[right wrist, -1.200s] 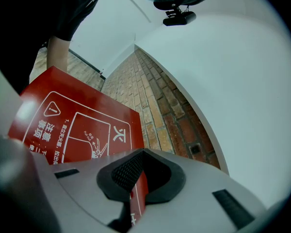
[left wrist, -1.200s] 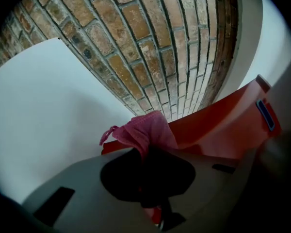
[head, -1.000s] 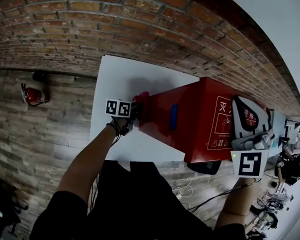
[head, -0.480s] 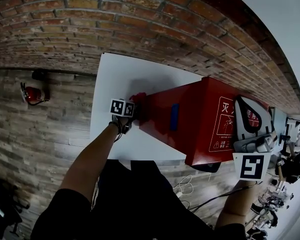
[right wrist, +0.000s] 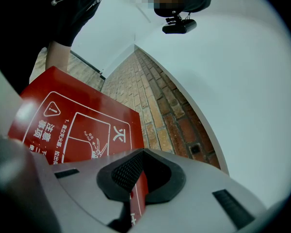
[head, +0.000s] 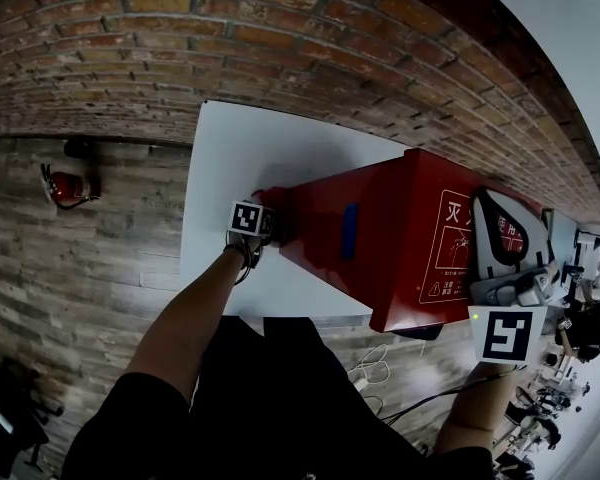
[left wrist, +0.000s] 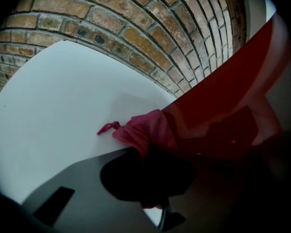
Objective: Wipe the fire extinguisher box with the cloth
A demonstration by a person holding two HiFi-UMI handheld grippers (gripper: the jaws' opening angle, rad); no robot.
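- So, furthest left, my left claw (head: 270, 225) is angled down at the white board (head: 230, 158) and clenched on the cloth (left wrist: 144, 131), a pink-red wad bunched at its tips.
- The cloth sits low, where the box's left end meets the board. In the left gripper view it seems to touch the red face, but the glossy reflection hides the exact line of contact.
- The box (head: 400, 228) rests on the board at the foot of the brick wall (head: 280, 48). Its long axis runs left to right, from one claw to the other.
- My next move turns on that layout: nearly all of the box's surface lies to the right of the left claw. I judge the stroke should run rightward along the long axis, or go up the end face first.
- The left claw is the one at the working end. The right is well apart, at the far end.
- My right claw (head: 490, 218) is clamped on the box's right edge, and the right gripper view shows the thin red panel pinched between its pads.
- I read the right claw as the anchor, there to stop the box sliding when the cloth pushes along it.
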